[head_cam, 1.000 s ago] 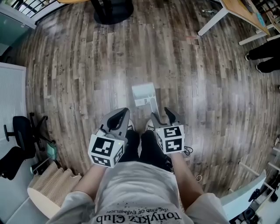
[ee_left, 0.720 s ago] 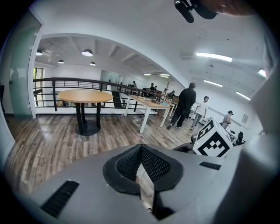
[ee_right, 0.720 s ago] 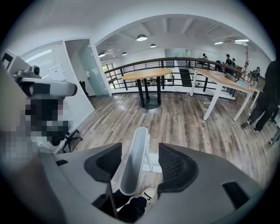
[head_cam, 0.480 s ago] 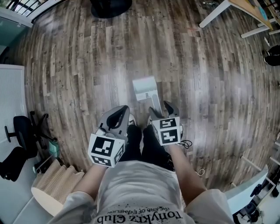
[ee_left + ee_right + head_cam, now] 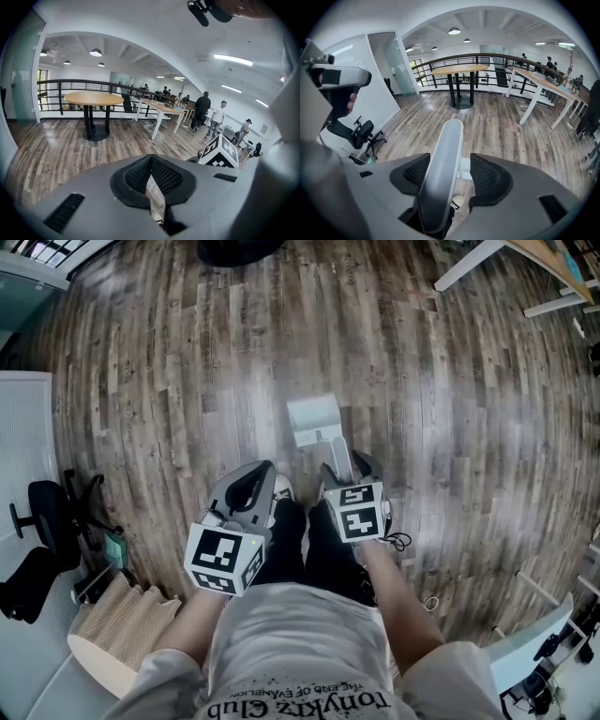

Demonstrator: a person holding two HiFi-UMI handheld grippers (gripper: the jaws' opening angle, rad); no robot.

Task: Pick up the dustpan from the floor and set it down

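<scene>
Grey plastic dustpan (image 5: 314, 423) on wooden floor (image 5: 169, 381), not yet lifted.
Right tongs (image 5: 450, 161), just opened wider, straddle its handle (image 5: 443, 187) ungripped; left tongs (image 5: 151, 157) together, empty.

The dustpan (image 5: 314, 420) is pale grey-white; the floor (image 5: 169, 381) beneath it shows streaky brown-and-grey wood planks. Left of the dustpan, an office chair (image 5: 45, 507) is black.

Wooden floor (image 5: 187, 381) lies open far of the dustpan (image 5: 314, 420); an office chair (image 5: 47, 512) crowds the near left, table legs (image 5: 469, 263) the far right.
</scene>
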